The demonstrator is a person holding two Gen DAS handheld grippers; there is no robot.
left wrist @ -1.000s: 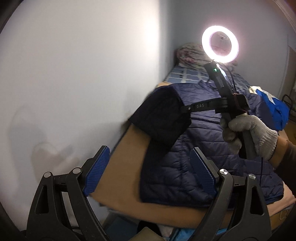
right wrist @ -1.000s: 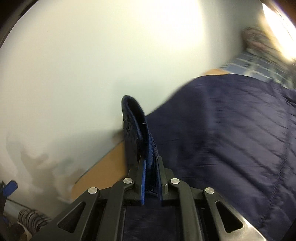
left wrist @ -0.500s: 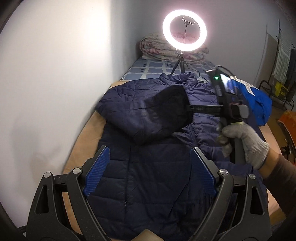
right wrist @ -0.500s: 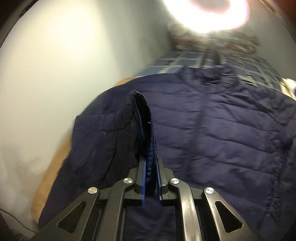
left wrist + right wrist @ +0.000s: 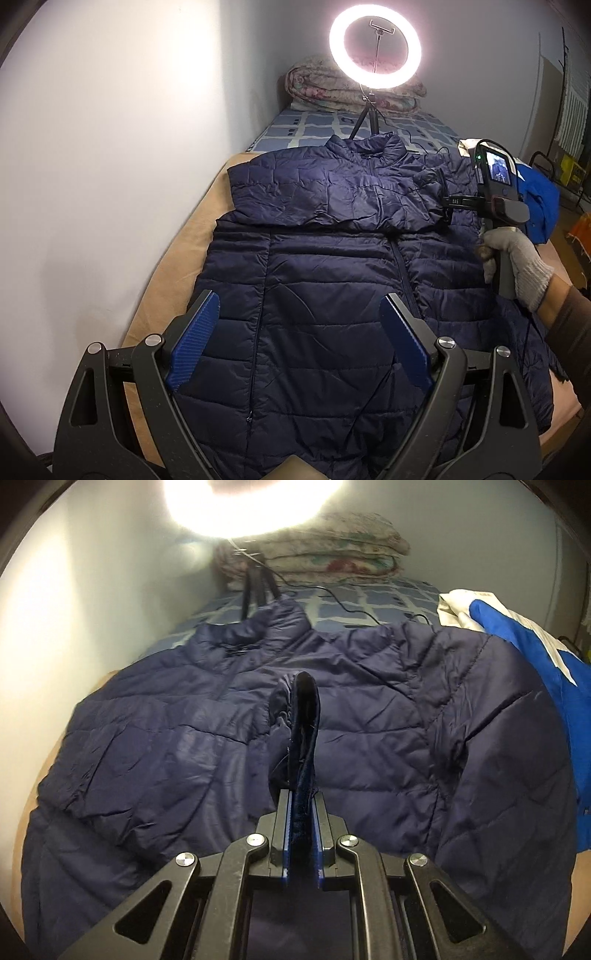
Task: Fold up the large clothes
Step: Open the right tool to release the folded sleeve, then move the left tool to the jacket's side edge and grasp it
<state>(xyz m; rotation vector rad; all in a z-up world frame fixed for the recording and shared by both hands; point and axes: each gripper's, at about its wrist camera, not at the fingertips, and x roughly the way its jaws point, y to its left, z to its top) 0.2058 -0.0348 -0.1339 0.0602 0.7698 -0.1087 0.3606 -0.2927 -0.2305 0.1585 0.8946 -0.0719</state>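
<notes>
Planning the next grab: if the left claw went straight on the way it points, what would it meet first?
Most likely the navy puffer jacket: the open left claw looks down over its lower front panel, near the zipper. Depth is unclear.

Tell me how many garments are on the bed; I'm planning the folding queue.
2: the navy puffer jacket spread flat mid-bed, its sleeve cuff pinched in the right gripper, and a blue-and-white garment at its right. More may be hidden.

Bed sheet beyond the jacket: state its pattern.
Blue and white checks on the bed sheet; clearest in the left wrist view.
</notes>
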